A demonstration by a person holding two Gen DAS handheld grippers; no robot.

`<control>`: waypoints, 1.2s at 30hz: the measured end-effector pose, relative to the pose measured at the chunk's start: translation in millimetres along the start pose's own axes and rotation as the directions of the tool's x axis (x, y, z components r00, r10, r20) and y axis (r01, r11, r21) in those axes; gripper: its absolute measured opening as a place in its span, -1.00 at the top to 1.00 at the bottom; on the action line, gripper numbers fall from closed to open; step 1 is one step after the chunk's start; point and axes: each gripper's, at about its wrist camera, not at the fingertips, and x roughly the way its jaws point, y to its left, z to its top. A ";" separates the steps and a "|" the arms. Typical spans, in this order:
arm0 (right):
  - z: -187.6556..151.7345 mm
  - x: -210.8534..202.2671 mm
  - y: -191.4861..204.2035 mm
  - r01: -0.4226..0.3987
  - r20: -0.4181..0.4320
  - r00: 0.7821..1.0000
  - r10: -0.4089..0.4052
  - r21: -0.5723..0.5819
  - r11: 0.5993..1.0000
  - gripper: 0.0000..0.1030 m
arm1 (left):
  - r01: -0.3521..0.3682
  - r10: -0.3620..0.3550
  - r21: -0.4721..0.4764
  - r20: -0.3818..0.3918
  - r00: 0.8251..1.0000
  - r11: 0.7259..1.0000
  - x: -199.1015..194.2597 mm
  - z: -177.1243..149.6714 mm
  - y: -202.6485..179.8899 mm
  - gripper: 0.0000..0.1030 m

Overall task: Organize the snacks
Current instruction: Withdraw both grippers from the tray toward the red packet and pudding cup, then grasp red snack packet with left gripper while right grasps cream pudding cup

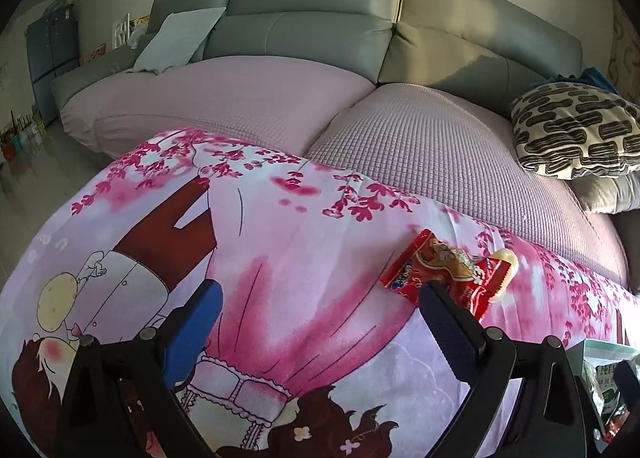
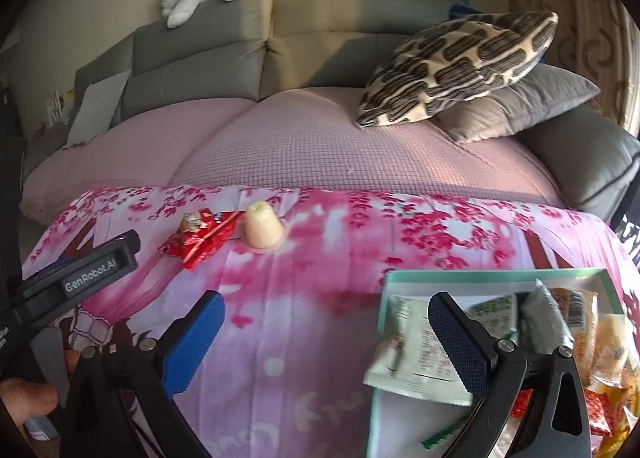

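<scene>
Reaching for the red snack packet [image 1: 442, 272] calls for the left tongs [image 1: 320, 310], spread wide and empty, to straddle it without nudging the jelly cup [image 2: 263, 226] beside it. Right tongs [image 2: 326, 320] hang released over the box [image 2: 472, 276] of snacks. Soft floral cloth [image 2: 320, 258] covers the counter before a grey sofa [image 2: 248, 38].
</scene>
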 end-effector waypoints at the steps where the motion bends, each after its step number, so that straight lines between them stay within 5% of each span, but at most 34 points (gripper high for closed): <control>1: 2.3 4.1 4.4 -0.001 -0.009 1.000 0.001 -0.004 1.000 -1.00 | 0.003 -0.003 -0.003 -0.001 1.000 1.000 1.1 0.6 1.0 -0.91; 10: 19.8 43.9 32.6 -0.007 -0.053 0.999 0.004 -0.068 0.998 -1.00 | 0.027 -0.028 -0.090 -0.008 1.000 0.996 13.9 11.0 19.1 -0.92; 16: 26.8 71.6 41.4 -0.031 -0.099 0.995 0.024 -0.070 0.997 -1.00 | 0.097 -0.116 -0.140 -0.129 0.985 0.985 43.8 17.1 25.1 -0.91; 25: 27.6 104.7 45.2 -0.041 -0.152 0.988 0.033 -0.054 0.998 -0.81 | 0.184 -0.193 -0.074 -0.148 0.970 0.980 54.2 39.9 15.8 -0.91; 36: 32.6 120.9 52.7 -0.057 -0.152 0.987 0.047 -0.060 0.997 -0.68 | 0.334 -0.336 -0.048 -0.231 0.913 0.941 77.1 31.5 -22.9 -0.92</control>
